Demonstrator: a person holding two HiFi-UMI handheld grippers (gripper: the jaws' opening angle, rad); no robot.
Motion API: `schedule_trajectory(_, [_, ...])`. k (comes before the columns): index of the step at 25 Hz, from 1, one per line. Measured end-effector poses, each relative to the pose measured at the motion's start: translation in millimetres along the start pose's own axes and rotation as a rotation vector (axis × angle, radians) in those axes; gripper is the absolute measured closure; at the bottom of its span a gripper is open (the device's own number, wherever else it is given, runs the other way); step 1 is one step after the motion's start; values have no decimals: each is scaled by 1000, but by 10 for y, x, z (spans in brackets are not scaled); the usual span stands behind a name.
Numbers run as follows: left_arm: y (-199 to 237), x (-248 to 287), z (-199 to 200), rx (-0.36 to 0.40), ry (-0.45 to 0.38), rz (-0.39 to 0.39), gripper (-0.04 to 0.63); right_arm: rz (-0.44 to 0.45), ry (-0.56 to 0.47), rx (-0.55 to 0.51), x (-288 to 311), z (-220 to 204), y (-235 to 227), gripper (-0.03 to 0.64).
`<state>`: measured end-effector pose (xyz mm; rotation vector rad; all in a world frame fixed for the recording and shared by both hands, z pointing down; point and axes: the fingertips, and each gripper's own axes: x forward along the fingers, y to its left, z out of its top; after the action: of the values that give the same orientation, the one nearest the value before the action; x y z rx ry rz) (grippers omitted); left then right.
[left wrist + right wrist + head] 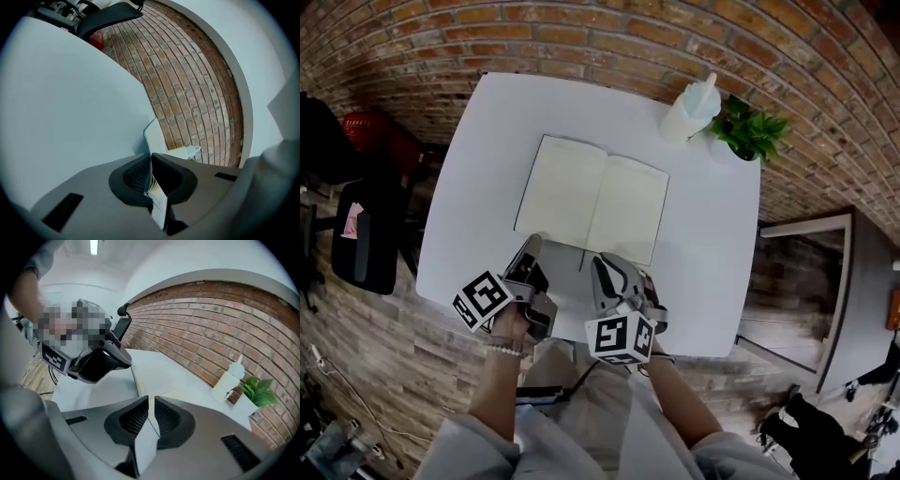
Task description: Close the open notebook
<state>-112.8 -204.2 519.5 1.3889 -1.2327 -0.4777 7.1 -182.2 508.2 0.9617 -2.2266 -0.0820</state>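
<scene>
Notebook open; left gripper pinches its cover edge, right gripper a page edge, likely to fold it shut.

The surface is viewed from overhead, steeply downward, with the brick wall at the top edge. The left gripper view is set low and very near the notebook, aimed along the surface at that wall. The right gripper view is held higher, faced across the surface. The bottle and plant are shared with the head view.
</scene>
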Motion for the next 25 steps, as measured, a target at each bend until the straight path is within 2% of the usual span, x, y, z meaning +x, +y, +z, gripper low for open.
schedule_trajectory(10, [-260,-33,-69,204,62,-33,565,-83,-14,188,-378,-48,-262,552])
schedule_trajectory(25, [-623,-49,-263,440,158,-63,566,-160,29,292,-687,-245,-403,552])
